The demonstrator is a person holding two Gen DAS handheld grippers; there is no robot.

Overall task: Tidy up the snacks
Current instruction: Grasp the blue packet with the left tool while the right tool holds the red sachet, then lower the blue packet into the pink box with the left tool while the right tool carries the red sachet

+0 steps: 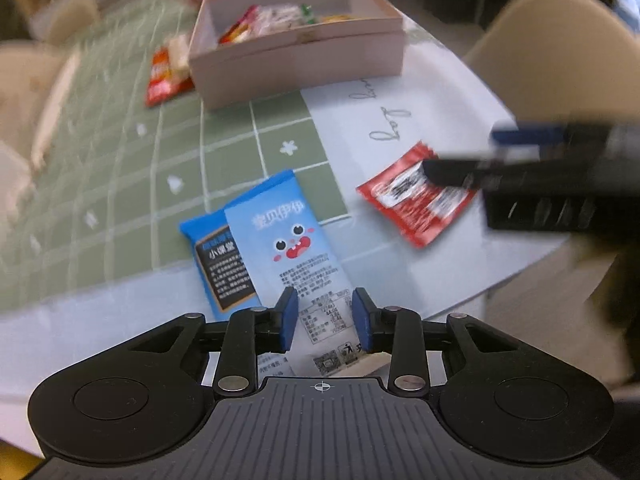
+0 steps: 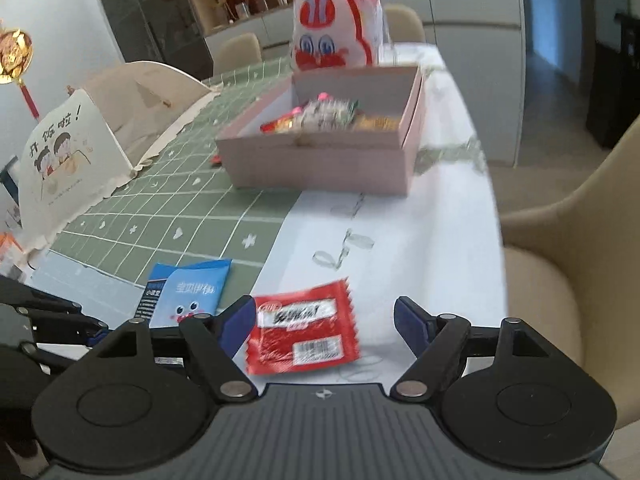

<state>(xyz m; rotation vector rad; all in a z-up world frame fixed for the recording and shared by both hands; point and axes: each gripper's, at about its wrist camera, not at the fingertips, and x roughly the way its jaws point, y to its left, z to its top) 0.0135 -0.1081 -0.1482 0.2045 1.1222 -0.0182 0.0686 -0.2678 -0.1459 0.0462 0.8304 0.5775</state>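
We see our right gripper [image 2: 325,318] with its jaws spread wide above a red snack packet [image 2: 302,330] lying flat on the bench [image 2: 420,240], no pad touching it. Just left lies a blue packet [image 2: 192,292] with a cartoon face. Farther back stands an open pink box [image 2: 320,156] holding several snacks, and behind it a white-and-red bag [image 2: 334,26]. A beige chair [image 2: 580,260] sits at right.

beige chair [image 2: 580,240] beside table; cartoon card [image 2: 68,160] upright.

soft even daylight, strong fisheye bending at edges, motion blur throughout
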